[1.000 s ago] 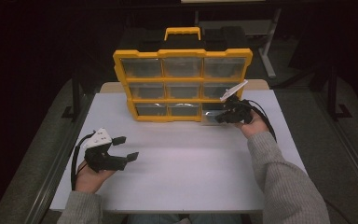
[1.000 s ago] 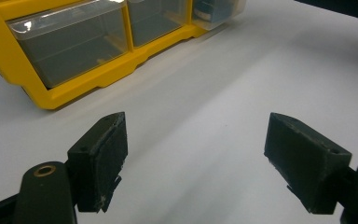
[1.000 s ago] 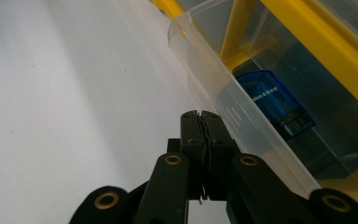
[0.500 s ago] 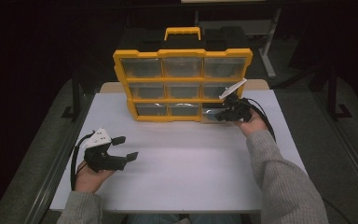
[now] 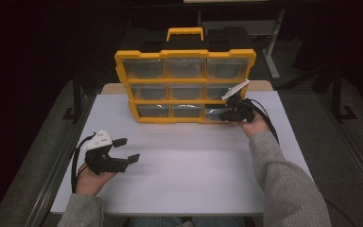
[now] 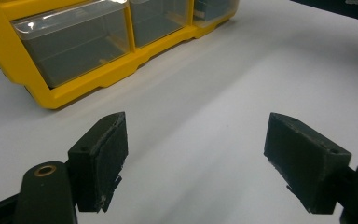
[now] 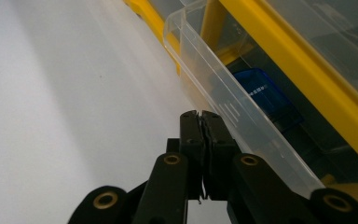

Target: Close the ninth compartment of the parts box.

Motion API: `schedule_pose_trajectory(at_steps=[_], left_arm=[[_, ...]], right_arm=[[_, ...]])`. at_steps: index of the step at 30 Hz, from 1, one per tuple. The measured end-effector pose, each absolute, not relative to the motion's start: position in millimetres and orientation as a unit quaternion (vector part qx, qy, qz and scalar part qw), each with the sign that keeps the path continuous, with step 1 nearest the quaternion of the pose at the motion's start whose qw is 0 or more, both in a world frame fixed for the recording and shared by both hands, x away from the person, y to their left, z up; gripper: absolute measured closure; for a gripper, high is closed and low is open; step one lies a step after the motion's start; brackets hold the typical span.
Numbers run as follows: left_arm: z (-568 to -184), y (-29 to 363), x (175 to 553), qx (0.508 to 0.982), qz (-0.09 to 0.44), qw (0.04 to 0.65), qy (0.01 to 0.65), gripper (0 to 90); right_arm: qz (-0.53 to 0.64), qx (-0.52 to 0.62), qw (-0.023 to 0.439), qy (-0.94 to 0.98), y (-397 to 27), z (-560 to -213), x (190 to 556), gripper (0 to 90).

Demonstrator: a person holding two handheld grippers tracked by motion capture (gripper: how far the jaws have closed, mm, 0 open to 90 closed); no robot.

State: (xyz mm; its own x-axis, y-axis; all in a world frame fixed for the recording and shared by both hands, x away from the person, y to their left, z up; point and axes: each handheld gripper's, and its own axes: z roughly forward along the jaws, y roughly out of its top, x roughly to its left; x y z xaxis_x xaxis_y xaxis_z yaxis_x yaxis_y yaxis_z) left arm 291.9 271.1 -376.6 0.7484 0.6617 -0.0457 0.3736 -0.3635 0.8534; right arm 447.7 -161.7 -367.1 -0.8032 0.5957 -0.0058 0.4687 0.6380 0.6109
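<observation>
A yellow organiser case (image 5: 185, 53) with clear drawers stands upright at the back of the white table (image 5: 194, 170). Its bottom-right drawer (image 5: 213, 112) is pulled out a little. My right gripper (image 5: 223, 116) is at that drawer's front, held by a hand in a grey sleeve. In the right gripper view the jaws (image 7: 200, 115) are pressed together right beside the drawer's clear wall (image 7: 223, 95), and I see nothing between them. A blue item (image 7: 265, 92) lies inside the drawer. My left gripper (image 5: 128, 149) rests at the front left, jaws wide open (image 6: 196, 126) and empty, pointing toward the case (image 6: 74, 91).
A black case with a yellow handle (image 5: 185, 33) sits behind the organiser. Table legs and a dark floor surround the table. Bare white tabletop lies between the two grippers.
</observation>
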Motion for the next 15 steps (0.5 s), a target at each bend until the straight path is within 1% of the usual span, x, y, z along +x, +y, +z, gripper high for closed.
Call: schedule_pose_trajectory(at_steps=[11, 15], left_arm=[[-377.6, 271.9, 292.7, 0.809, 0.155, 0.468, 0.321, 21.6], [-378.4, 272.4, 293.6, 0.808, 0.155, 0.469, 0.321, 21.7]], right_arm=[[0.307, 0.305, 0.112, 0.894, -162.2, -368.8, 450.4, 86.3], [0.307, 0.308, 0.126, 0.892, -162.0, -369.5, 451.4, 86.4]])
